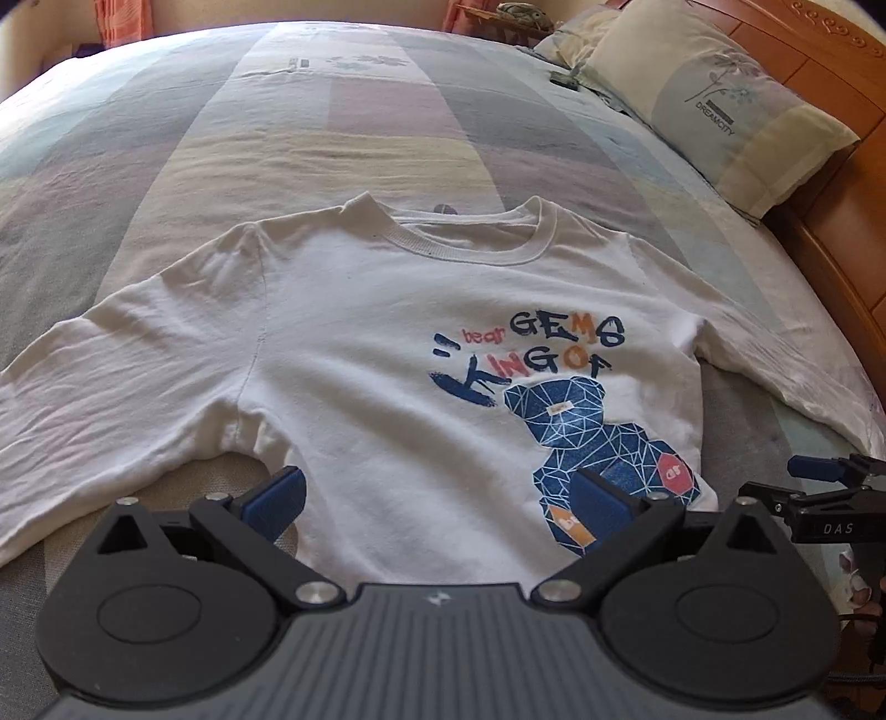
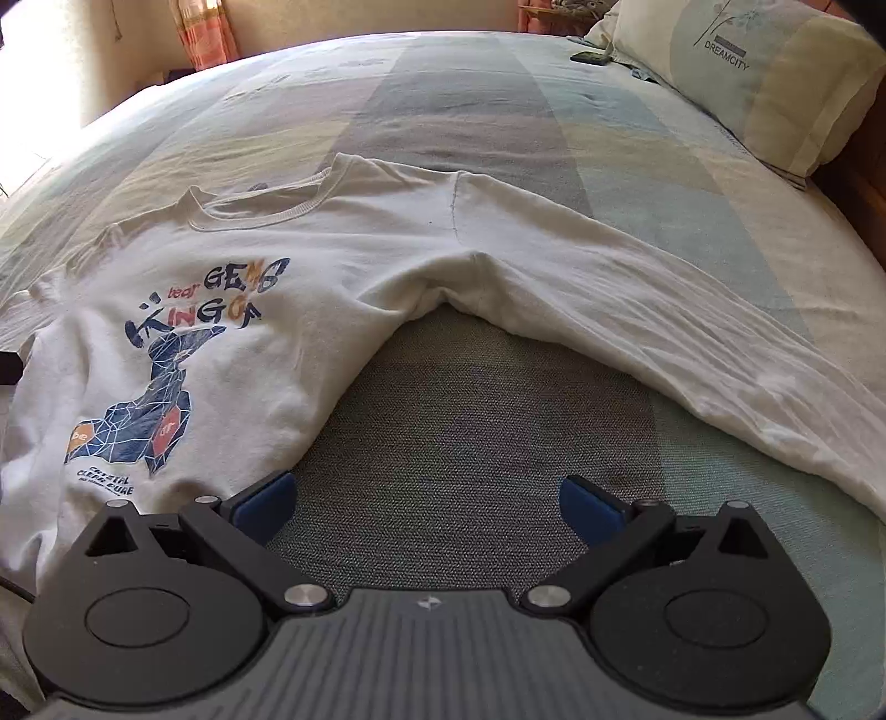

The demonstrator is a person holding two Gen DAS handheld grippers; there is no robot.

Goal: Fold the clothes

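A white long-sleeved shirt point(image 1: 360, 343) with a blue bear print point(image 1: 598, 437) lies flat and face up on the bed, collar away from me and both sleeves spread out. My left gripper point(image 1: 437, 498) hovers open over the shirt's lower body, its blue pads wide apart with nothing between them. In the right wrist view the same shirt point(image 2: 343, 249) fills the left side, and its sleeve point(image 2: 692, 332) runs off to the right. My right gripper point(image 2: 426, 507) stands open above bare bedspread below the armpit, holding nothing. It also shows at the right edge point(image 1: 819, 471) of the left wrist view.
The bed carries a pastel checked spread point(image 1: 332, 111). A pillow point(image 1: 714, 94) lies at the far right against a wooden headboard point(image 1: 830, 72). A small dark object point(image 2: 590, 56) rests near the pillow. Orange curtains point(image 2: 205, 33) hang beyond the far edge.
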